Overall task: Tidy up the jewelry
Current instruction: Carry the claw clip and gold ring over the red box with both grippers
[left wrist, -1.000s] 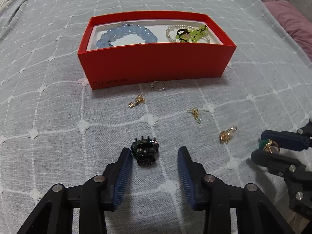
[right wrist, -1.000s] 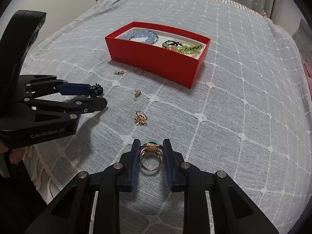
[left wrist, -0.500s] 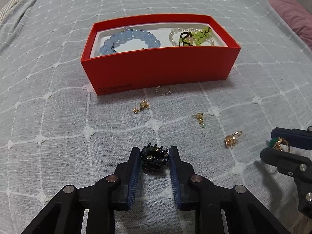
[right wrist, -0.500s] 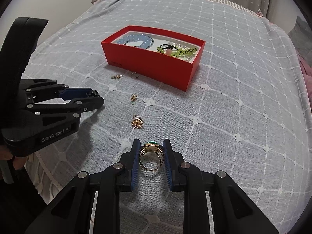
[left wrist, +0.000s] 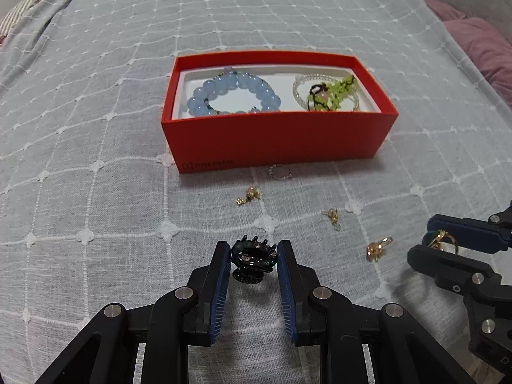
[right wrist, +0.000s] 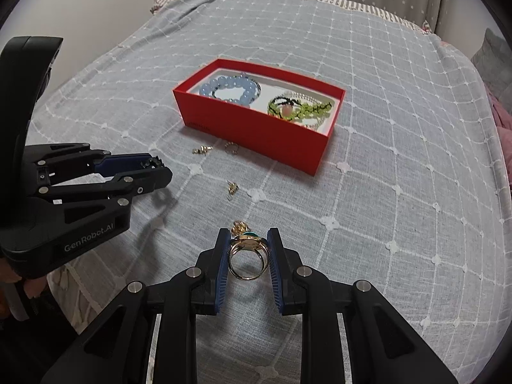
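My left gripper (left wrist: pixel 253 252) is shut on a small black hair claw (left wrist: pixel 252 260) and holds it above the bedspread. My right gripper (right wrist: pixel 247 240) is shut on a gold ring with a green stone (right wrist: pixel 247 257); it also shows in the left wrist view (left wrist: pixel 441 240). A red box (left wrist: pixel 275 140) lies ahead with a blue bead bracelet (left wrist: pixel 233 92) and a green bead bracelet (left wrist: pixel 329 94) inside. Loose gold earrings (left wrist: pixel 248 195) (left wrist: pixel 331 216) (left wrist: pixel 377 248) and a thin ring (left wrist: pixel 281 172) lie on the cloth before the box.
The surface is a bed with a grey checked bedspread (right wrist: pixel 400 147). A pink pillow (left wrist: pixel 480 41) lies at the far right. The bed's near edge drops off at the left in the right wrist view (right wrist: pixel 64 275).
My left gripper closed on the hair claw and lifted it off the cloth. Both grippers rose and drew back, so the box looks farther away.
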Available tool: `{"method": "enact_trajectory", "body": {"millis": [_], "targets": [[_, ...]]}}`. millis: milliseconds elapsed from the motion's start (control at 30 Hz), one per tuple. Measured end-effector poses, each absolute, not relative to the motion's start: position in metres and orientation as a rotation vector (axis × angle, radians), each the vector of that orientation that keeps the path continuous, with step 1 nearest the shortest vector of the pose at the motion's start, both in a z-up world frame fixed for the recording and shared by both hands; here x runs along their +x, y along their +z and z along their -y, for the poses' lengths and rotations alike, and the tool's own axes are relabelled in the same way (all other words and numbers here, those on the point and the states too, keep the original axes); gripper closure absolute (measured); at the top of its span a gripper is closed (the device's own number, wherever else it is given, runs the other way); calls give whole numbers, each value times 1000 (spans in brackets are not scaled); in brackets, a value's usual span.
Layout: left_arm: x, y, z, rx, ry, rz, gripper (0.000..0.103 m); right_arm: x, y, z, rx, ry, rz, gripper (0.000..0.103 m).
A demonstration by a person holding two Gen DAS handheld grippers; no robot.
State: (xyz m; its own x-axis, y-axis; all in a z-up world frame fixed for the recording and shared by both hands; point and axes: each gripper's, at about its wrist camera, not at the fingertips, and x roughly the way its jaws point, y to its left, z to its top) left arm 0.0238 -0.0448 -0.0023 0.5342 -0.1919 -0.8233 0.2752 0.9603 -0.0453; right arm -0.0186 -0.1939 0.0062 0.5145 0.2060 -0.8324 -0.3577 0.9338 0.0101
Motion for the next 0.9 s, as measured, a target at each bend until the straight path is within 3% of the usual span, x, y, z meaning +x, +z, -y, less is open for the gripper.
{"method": "enact_trajectory", "body": {"millis": [900], "targets": [[73,29,43,-20,-262,-849,79,37,43,196,-65,287,-885,78]]}}
